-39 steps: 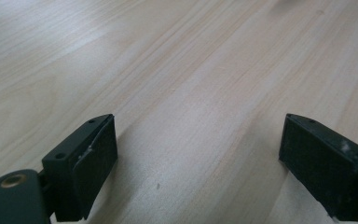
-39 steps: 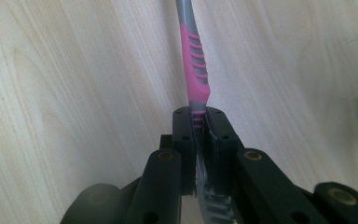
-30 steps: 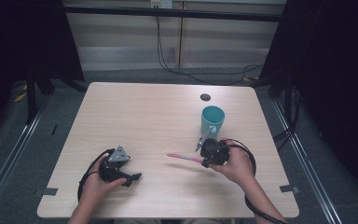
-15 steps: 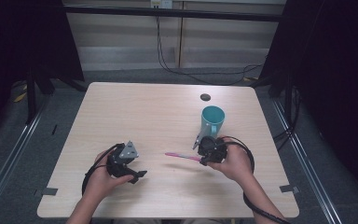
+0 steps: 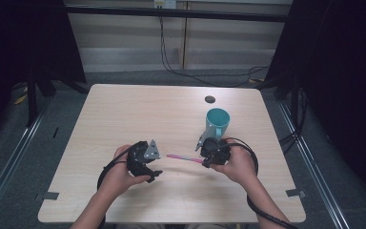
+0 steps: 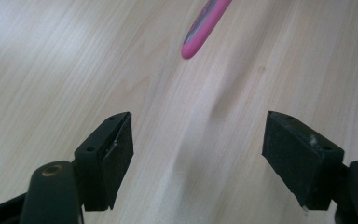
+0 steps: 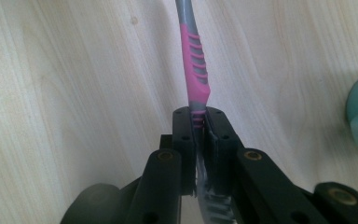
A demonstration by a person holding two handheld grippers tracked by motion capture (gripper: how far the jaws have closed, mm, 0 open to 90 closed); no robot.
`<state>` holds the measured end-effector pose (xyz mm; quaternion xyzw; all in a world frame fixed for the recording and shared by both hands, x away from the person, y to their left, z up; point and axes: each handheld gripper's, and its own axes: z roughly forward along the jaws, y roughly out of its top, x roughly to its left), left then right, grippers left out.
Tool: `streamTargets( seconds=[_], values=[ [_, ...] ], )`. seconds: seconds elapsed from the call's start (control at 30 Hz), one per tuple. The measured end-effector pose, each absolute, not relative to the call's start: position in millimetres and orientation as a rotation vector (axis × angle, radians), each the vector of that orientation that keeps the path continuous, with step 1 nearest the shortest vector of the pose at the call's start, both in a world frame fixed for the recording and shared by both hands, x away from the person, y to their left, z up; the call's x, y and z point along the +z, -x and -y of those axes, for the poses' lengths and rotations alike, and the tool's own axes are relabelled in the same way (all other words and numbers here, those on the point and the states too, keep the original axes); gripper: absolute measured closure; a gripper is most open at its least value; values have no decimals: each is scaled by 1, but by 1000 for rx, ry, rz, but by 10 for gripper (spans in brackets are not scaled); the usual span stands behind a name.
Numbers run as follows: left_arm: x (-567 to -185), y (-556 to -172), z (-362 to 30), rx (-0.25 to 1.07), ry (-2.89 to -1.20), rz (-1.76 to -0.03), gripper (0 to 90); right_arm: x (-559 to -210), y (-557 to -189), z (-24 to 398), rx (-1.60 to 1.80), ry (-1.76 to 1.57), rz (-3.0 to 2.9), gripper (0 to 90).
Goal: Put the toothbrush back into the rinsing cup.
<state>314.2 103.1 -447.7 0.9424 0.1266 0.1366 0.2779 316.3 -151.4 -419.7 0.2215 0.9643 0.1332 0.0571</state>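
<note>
The pale wooden bench (image 5: 124, 114) fills the high view, a teal mug (image 5: 218, 122) standing toward its right side with a small dark disc (image 5: 210, 99) beyond it. In front of the mug, the right tongs (image 5: 205, 160) are pressed together on a pink and grey toothbrush (image 5: 183, 157), pinching it near the bristle end, or so it seems in the right gripper view, where the bristles blur just under the pads. The toothbrush runs nearly level, its long axis pointing left across the bench straight at the left tongs (image 5: 156, 175), the pink handle tip free in the air between the two hands. The left tongs sit just short of that tip and stand spread, nothing between them; their jaws have just been narrowing a little. From the left gripper view the handle end (image 6: 200, 35) hangs ahead and above the gap, slightly off centre, so a handover looks like the next call.
</note>
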Motion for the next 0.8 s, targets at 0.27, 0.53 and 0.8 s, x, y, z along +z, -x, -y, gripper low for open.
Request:
streamTargets(
  seconds=[0.27,0.53,0.8],
  values=[
    [-439,-315,-94,392,-2563,-290,289,-419,-315,149,394,-660,-2932,840],
    [-436,-314,-83,434,-2575,-239,352,-419,-317,147,412,-646,-2940,840],
    [-434,-313,-76,451,-2583,-206,380,-419,-315,149,414,-637,-2943,840]
  ],
)
